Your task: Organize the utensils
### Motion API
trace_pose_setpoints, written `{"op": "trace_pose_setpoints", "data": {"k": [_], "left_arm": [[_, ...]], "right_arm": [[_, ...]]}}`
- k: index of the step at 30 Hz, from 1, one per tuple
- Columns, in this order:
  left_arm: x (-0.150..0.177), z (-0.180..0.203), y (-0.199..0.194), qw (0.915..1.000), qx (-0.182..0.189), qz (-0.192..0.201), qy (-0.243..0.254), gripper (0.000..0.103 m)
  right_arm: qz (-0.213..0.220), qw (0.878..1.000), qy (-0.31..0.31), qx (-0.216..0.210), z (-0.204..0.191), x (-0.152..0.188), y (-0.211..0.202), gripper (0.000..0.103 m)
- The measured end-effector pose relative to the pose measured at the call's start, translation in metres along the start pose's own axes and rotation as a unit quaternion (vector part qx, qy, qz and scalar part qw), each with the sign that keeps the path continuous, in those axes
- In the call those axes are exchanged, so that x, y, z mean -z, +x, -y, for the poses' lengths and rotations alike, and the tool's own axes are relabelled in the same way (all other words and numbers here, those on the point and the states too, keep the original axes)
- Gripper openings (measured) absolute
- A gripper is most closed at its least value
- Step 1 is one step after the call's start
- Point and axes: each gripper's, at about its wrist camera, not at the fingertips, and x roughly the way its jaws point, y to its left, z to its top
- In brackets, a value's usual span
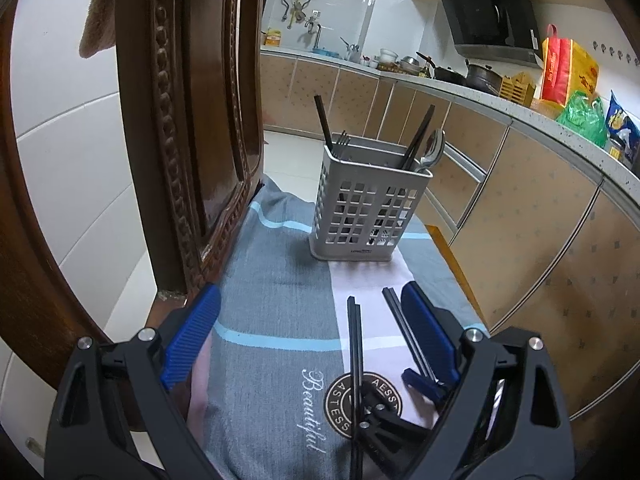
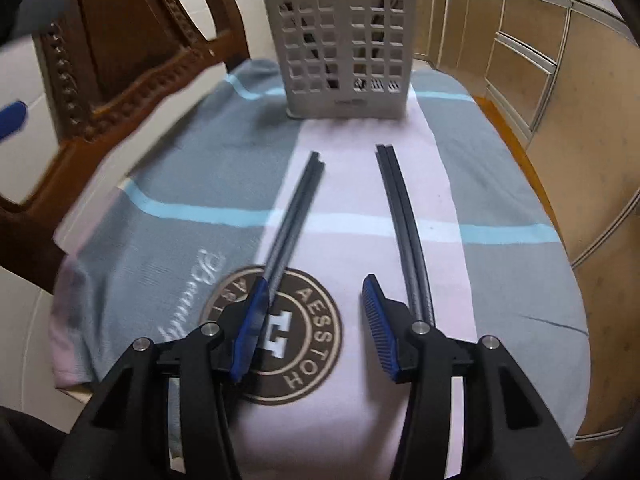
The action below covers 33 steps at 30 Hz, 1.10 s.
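Grey holder, left wrist view: perforated plastic utensil holder (image 1: 362,208) upright at the towel's far end.
Contents: fork (image 1: 342,142), spoon (image 1: 433,148) and black chopsticks (image 1: 418,136) stand in it, handles leaning.
Loose chopsticks: near pair (image 1: 355,364) and right pair (image 1: 404,328) lie flat on the towel (image 1: 272,304), long axes running toward the holder.
Writing: "Beautiful" in script; round badge, partly hidden.
Left gripper (image 1: 316,332): jaws wide, nothing held.
Right wrist view, chopsticks: left pair (image 2: 294,212) and right pair (image 2: 402,220), both pointing at the holder (image 2: 340,48).
Right gripper (image 2: 316,312): jaws partly apart, empty; left pad just beside the left pair.
Badge: "AESSTOH" legible.
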Motion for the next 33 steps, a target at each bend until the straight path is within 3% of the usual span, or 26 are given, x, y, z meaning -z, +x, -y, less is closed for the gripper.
{"op": "trace_pose_setpoints", "data": {"k": [5, 13, 16, 17, 19, 21, 25, 28, 33], "left_arm": [[-0.003, -0.001, -0.005, 0.9999, 0.007, 0.013, -0.002, 0.091], [-0.009, -0.004, -0.014, 0.9991, 0.027, 0.033, -0.006, 0.091], [-0.008, -0.003, -0.013, 0.9992, 0.026, 0.031, 0.000, 0.091], [-0.008, -0.003, -0.013, 0.9992, 0.026, 0.031, 0.002, 0.091], [-0.008, -0.002, -0.013, 0.9993, 0.025, 0.028, 0.007, 0.091], [-0.007, -0.001, -0.012, 0.9993, 0.022, 0.026, 0.014, 0.091], [-0.005, 0.002, -0.009, 0.9994, 0.010, 0.021, 0.026, 0.091], [-0.002, 0.003, -0.002, 0.9996, 0.002, 0.008, 0.028, 0.091], [0.008, 0.006, 0.031, 0.9967, -0.018, -0.069, 0.037, 0.091]], "right_arm": [[0.001, 1.000, 0.009, 0.010, 0.000, -0.004, 0.003, 0.050], [0.005, 0.999, -0.022, 0.048, -0.017, -0.002, 0.012, 0.050], [0.014, 0.998, -0.037, 0.042, -0.024, -0.001, 0.013, 0.050], [0.018, 0.998, -0.046, 0.035, -0.026, 0.000, 0.012, 0.047], [0.024, 0.998, -0.055, 0.032, -0.028, 0.003, 0.010, 0.030], [0.024, 0.998, -0.050, 0.030, -0.022, 0.004, 0.008, 0.022], [0.020, 0.999, -0.036, 0.030, -0.010, 0.003, 0.005, 0.018], [0.021, 0.999, -0.027, 0.020, -0.004, 0.004, 0.005, 0.018], [0.005, 1.000, -0.008, -0.007, 0.005, -0.003, 0.007, 0.020]]}}
